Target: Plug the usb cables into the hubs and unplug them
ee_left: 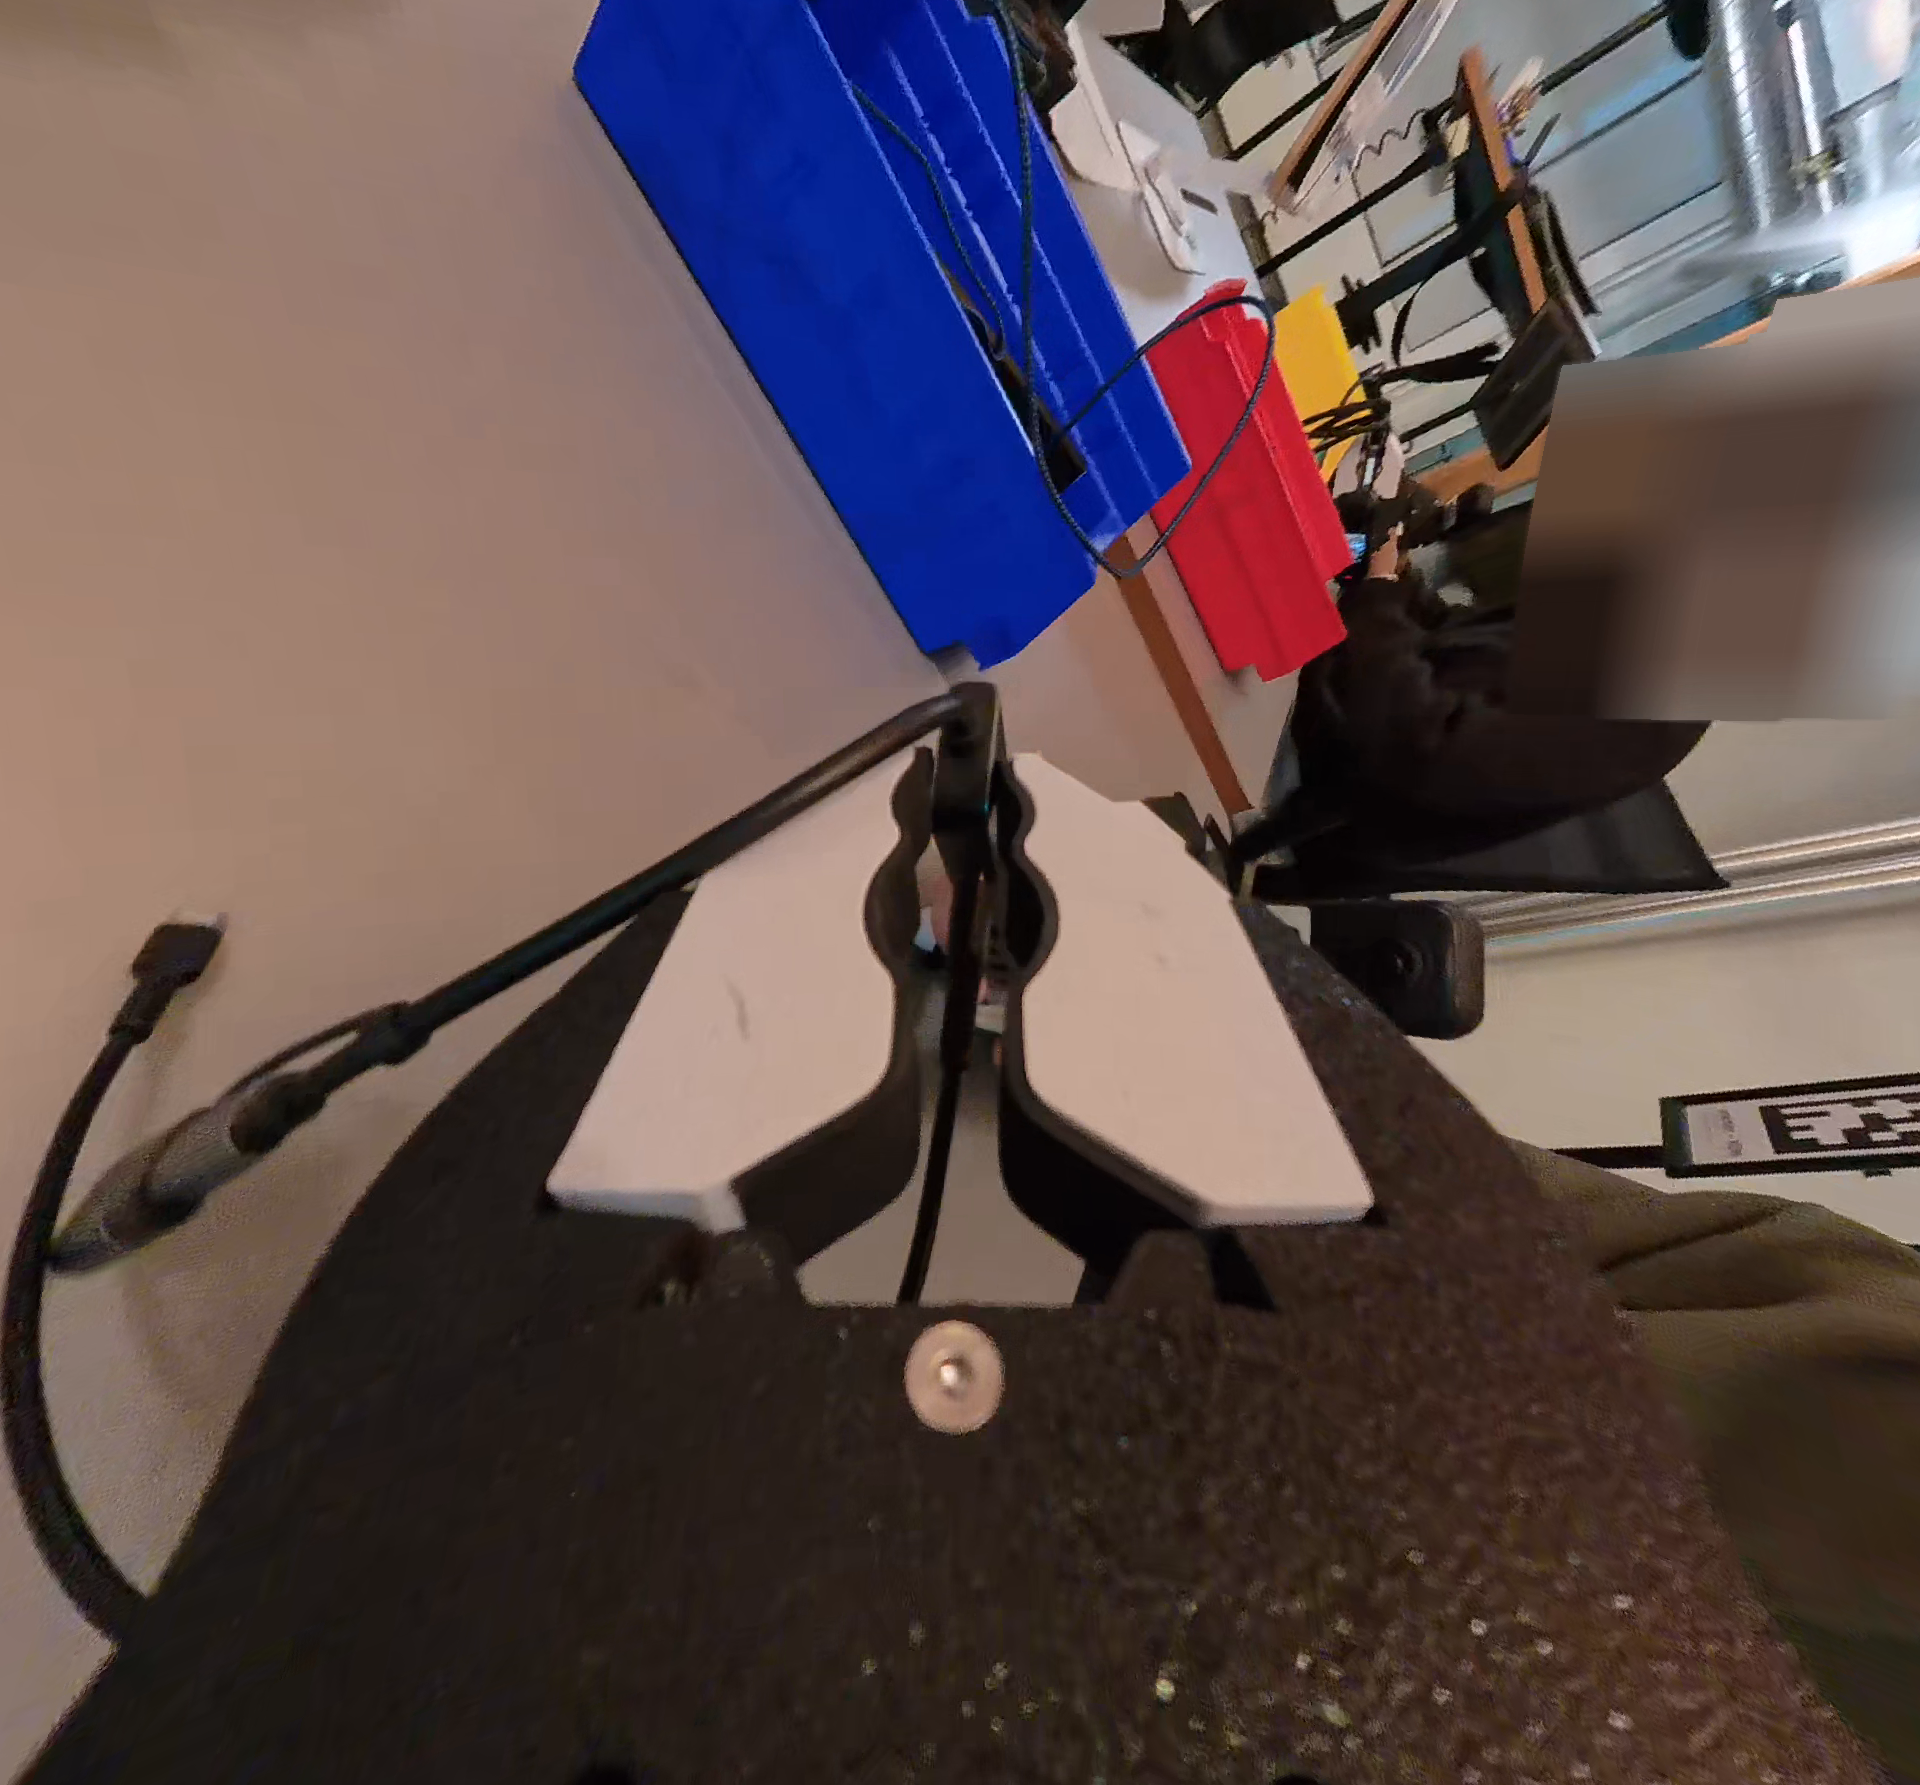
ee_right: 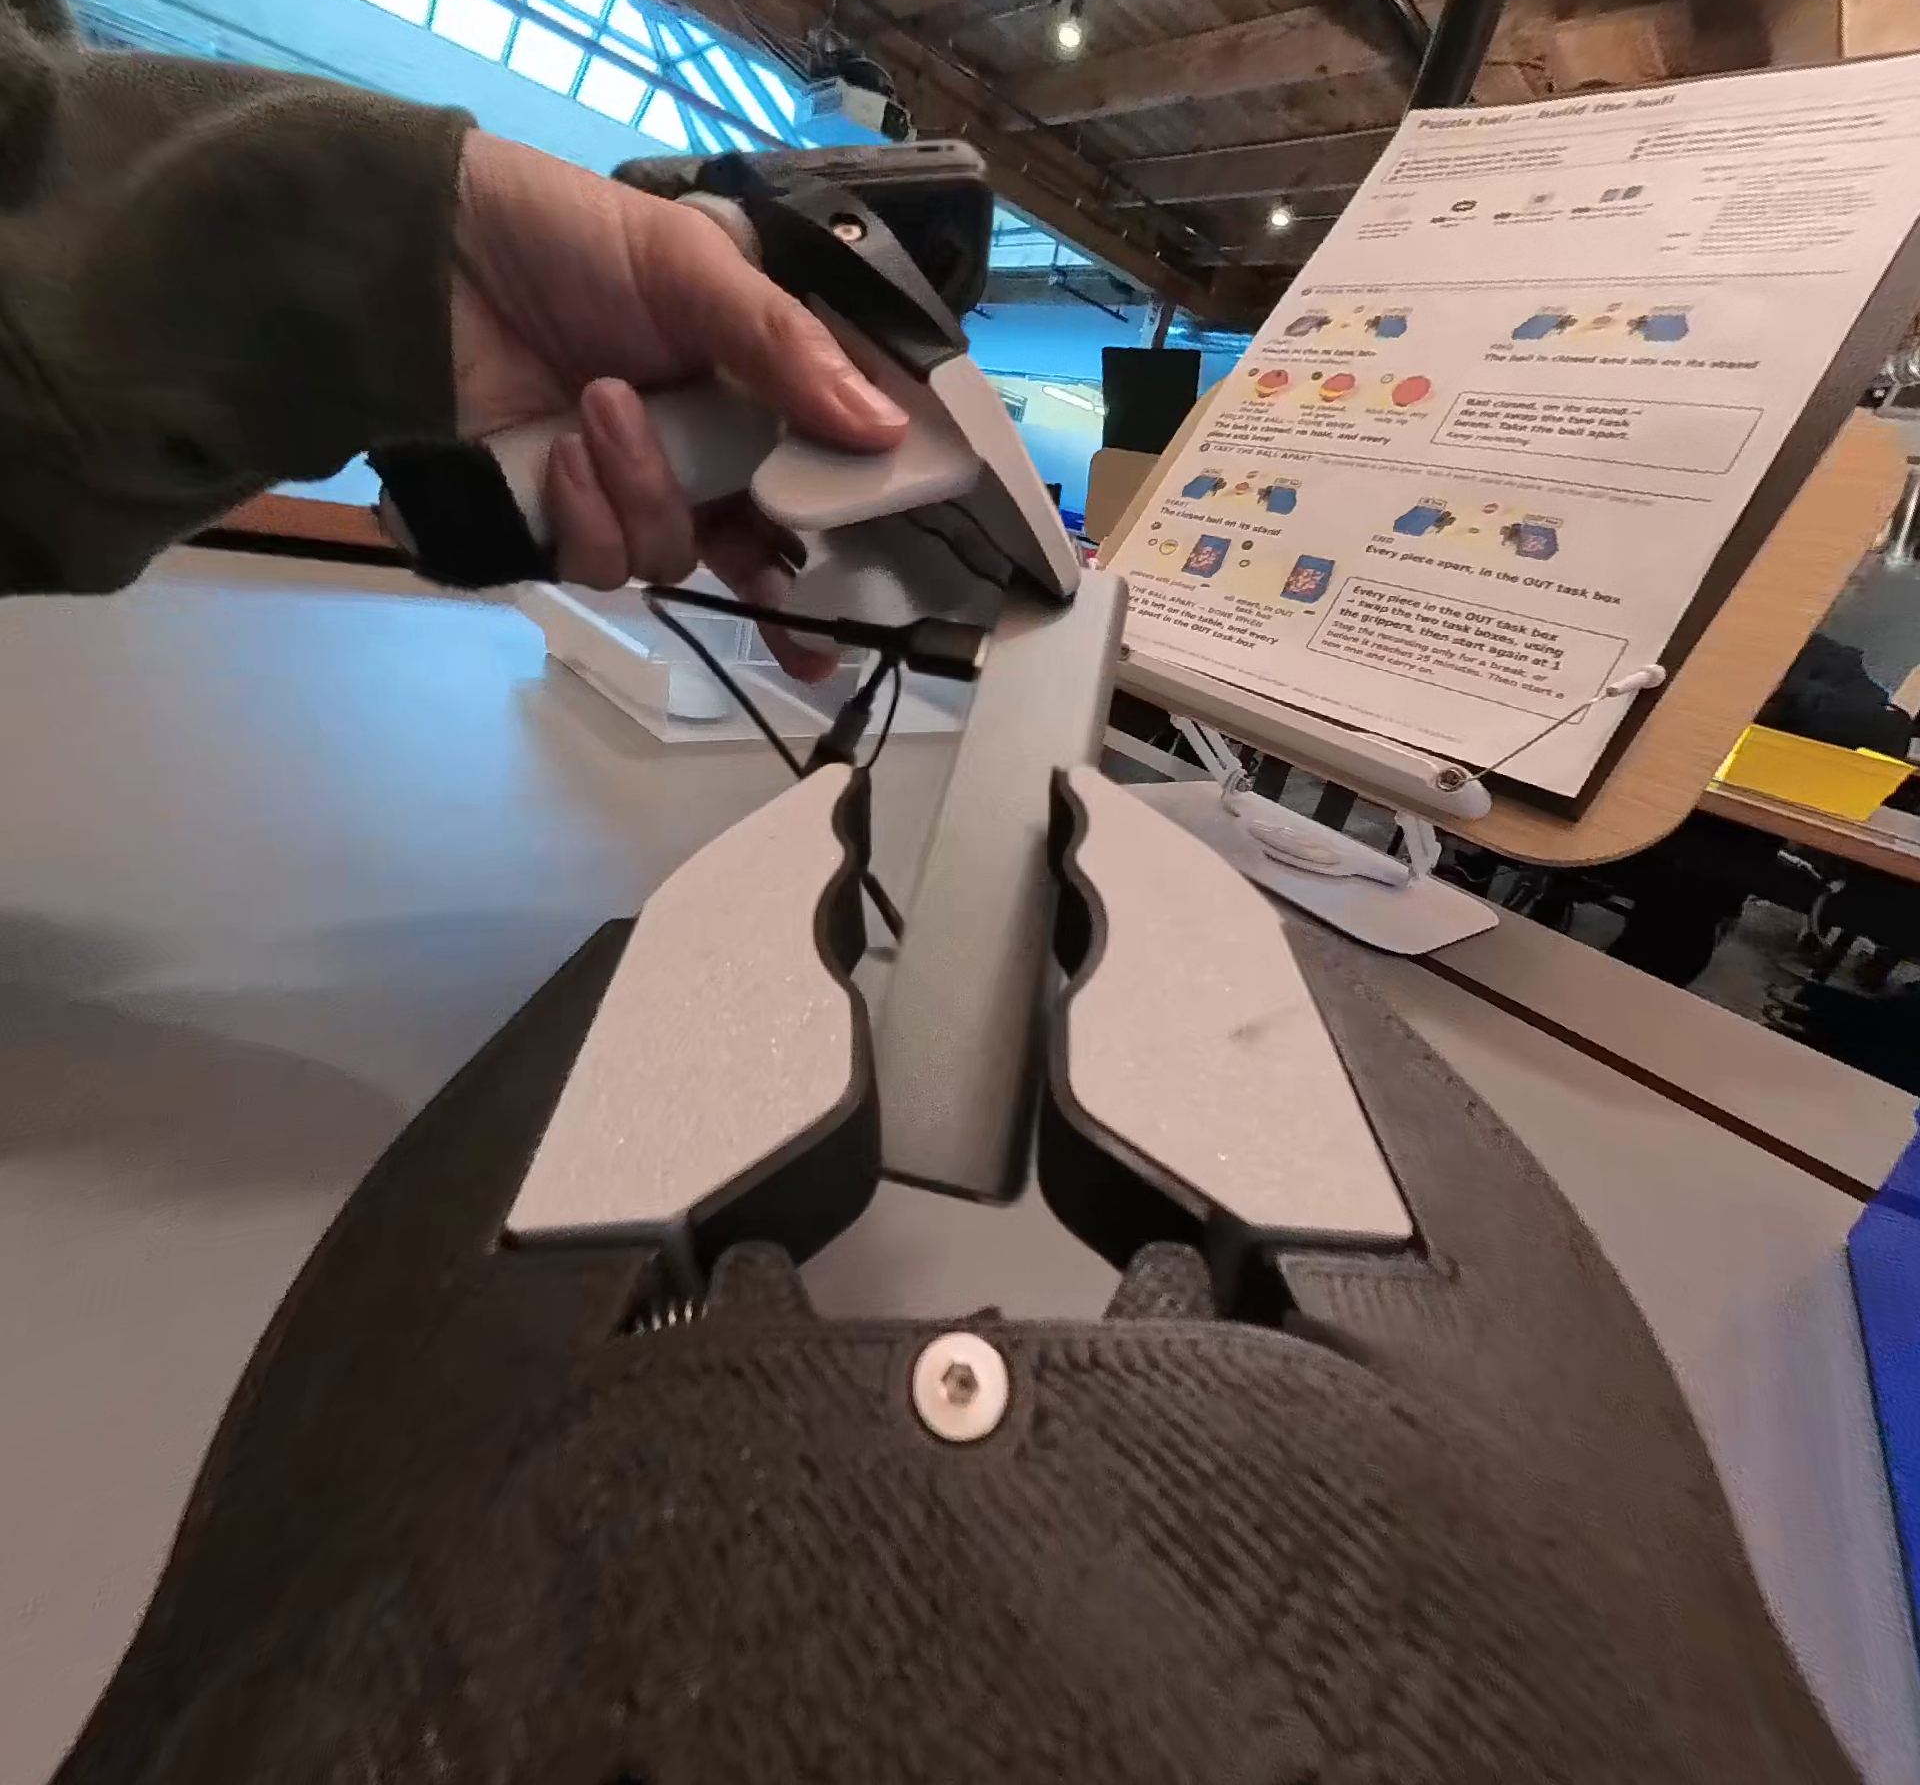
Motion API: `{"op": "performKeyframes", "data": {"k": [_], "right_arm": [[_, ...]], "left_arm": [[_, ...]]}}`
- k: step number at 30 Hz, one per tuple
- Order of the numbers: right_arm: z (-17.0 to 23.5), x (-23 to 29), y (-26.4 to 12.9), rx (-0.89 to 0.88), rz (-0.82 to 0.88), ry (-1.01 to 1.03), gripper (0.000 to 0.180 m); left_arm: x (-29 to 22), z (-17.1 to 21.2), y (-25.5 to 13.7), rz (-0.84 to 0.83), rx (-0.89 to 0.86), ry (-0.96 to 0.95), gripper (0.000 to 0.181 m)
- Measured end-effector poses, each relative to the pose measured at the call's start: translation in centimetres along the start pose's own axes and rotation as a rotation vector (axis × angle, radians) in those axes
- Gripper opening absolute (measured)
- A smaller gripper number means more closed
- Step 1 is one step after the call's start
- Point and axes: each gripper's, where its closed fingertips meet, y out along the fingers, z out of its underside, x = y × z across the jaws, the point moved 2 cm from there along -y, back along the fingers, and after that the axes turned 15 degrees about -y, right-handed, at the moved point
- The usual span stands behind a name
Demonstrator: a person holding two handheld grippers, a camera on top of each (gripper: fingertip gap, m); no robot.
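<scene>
The left gripper (ee_left: 961,800) is nearly closed, its fingertips pinching a thin black USB cable plug (ee_left: 964,769); the black cable (ee_left: 582,925) trails left of the fingers over the pale grey tabletop (ee_left: 312,488). A blue plastic bin (ee_left: 831,281) lies ahead, a red plastic bin (ee_left: 1247,509) ahead to the right. The right gripper (ee_right: 956,862) is partly closed, clamping a flat grey metal USB hub (ee_right: 987,956) upright. A black connector (ee_right: 940,649) touches the hub's upper left edge; the left gripper's tips touch the hub's top. A printed instruction board (ee_right: 1507,436) stands right.

A blue bin (ee_left: 831,281) lies beside a red bin (ee_left: 1247,499); an instruction sheet (ee_right: 1538,426) leans on its stand.
</scene>
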Motion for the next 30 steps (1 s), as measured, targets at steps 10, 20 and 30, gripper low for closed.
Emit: {"op": "performKeyframes", "data": {"k": [10,20,30], "right_arm": [[0.7,-1.5,-0.1,0.048,0.097,0.055,0.047],[1.1,-1.0,0.4,0.095,0.046,0.064,0.032],[1.7,-0.7,0.6,0.152,-0.003,0.127,0.033]], "left_arm": [[-1.1,-0.1,-0.2,0.042,0.004,0.003,0.009],[-2.2,-0.3,-0.8,0.045,0.003,0.041,0.009],[-3.6,-0.1,-0.6,0.012,0.018,0.284,0.009]]}}
